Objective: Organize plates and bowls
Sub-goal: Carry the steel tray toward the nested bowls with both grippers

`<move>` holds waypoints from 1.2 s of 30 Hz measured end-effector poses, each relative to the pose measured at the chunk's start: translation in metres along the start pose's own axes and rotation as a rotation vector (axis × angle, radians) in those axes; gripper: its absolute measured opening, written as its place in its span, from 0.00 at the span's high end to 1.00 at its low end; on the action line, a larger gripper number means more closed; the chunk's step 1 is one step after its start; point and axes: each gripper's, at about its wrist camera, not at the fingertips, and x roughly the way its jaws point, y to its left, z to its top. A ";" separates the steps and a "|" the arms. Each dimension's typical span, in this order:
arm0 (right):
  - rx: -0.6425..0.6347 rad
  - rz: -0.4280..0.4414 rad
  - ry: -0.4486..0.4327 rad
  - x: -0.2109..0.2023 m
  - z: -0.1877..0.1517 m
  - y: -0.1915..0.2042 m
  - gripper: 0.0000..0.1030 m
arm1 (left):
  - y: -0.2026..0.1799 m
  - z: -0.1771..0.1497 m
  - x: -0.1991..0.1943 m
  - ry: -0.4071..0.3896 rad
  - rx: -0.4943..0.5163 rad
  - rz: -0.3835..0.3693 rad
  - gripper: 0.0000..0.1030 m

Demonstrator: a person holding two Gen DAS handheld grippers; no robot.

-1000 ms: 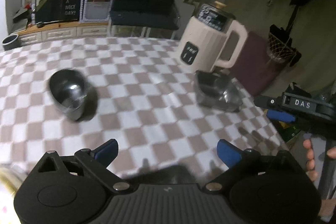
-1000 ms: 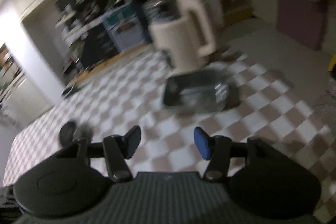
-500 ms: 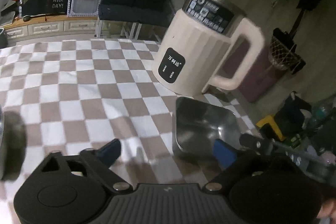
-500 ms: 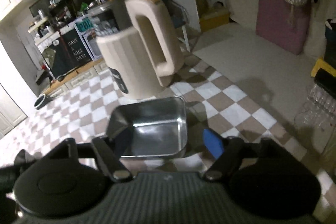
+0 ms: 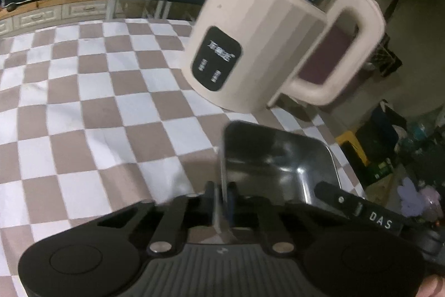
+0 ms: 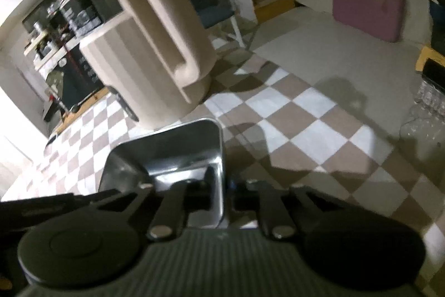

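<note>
Both grippers, left gripper (image 5: 221, 199) and right gripper (image 6: 222, 195), pinch opposite walls of the steel tray (image 5: 278, 160) beside the kettle (image 5: 267, 41), apparently poised to lift it level off the worktop (image 5: 83, 116).

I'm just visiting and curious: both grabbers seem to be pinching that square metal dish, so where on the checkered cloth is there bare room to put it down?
Bare tablecloth stretches left of the square metal dish and the cream kettle. Another free patch lies right of the kettle, toward the table's edge. It is crowded straight ahead, where the kettle stands just behind the dish, held by the left gripper and the right gripper.

The kettle (image 5: 267, 27) is blurred (top cut off), its panel (image 5: 217, 59) lettering unreadable.
</note>
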 end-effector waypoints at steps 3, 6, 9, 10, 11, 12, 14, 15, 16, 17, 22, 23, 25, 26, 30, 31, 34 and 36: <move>-0.029 -0.001 -0.013 0.001 0.003 0.002 0.93 | -0.004 -0.002 -0.007 -0.010 0.030 0.012 0.94; -0.045 0.016 -0.026 -0.008 0.006 0.005 0.93 | -0.004 -0.004 -0.021 -0.024 0.012 0.002 0.95; -0.083 0.021 -0.059 -0.028 0.008 0.014 0.93 | -0.010 -0.006 -0.041 -0.048 0.025 0.000 0.95; -0.093 0.025 -0.072 -0.036 0.009 0.018 0.93 | -0.013 -0.007 -0.049 -0.057 0.033 0.000 0.95; -0.099 0.030 -0.088 -0.044 0.010 0.020 0.93 | -0.017 -0.008 -0.059 -0.067 0.045 -0.001 0.95; -0.101 0.039 -0.103 -0.054 0.008 0.021 0.93 | -0.019 -0.009 -0.067 -0.076 0.057 -0.002 0.95; -0.097 0.058 -0.130 -0.072 0.006 0.024 0.92 | -0.025 -0.014 -0.087 -0.096 0.081 0.002 0.95; -0.097 0.067 -0.138 -0.081 0.004 0.026 0.92 | -0.027 -0.016 -0.097 -0.105 0.092 0.007 0.95; -0.099 0.077 -0.146 -0.090 0.003 0.029 0.92 | -0.028 -0.020 -0.107 -0.113 0.098 0.011 0.95; -0.102 0.087 -0.155 -0.097 0.000 0.032 0.91 | -0.030 -0.021 -0.114 -0.120 0.101 0.014 0.95; -0.146 0.136 -0.196 -0.131 -0.014 0.053 0.90 | -0.023 -0.041 -0.164 -0.161 0.104 0.028 0.95; -0.159 0.148 -0.200 -0.137 -0.018 0.058 0.90 | -0.020 -0.046 -0.175 -0.167 0.099 0.031 0.95; -0.181 0.175 -0.202 -0.148 -0.027 0.068 0.90 | -0.013 -0.054 -0.195 -0.178 0.088 0.041 0.95; -0.193 0.192 -0.201 -0.153 -0.032 0.074 0.90 | -0.007 -0.060 -0.207 -0.184 0.083 0.047 0.95; -0.224 0.255 -0.190 -0.171 -0.048 0.091 0.89 | 0.011 -0.081 -0.243 -0.201 0.078 0.075 0.94; -0.233 0.276 -0.185 -0.176 -0.053 0.096 0.88 | 0.017 -0.087 -0.252 -0.202 0.071 0.077 0.94; -0.264 0.321 -0.174 -0.187 -0.065 0.109 0.87 | 0.030 -0.104 -0.273 -0.207 0.059 0.092 0.94; -0.290 0.342 -0.161 -0.193 -0.074 0.115 0.87 | 0.038 -0.116 -0.286 -0.207 0.045 0.102 0.94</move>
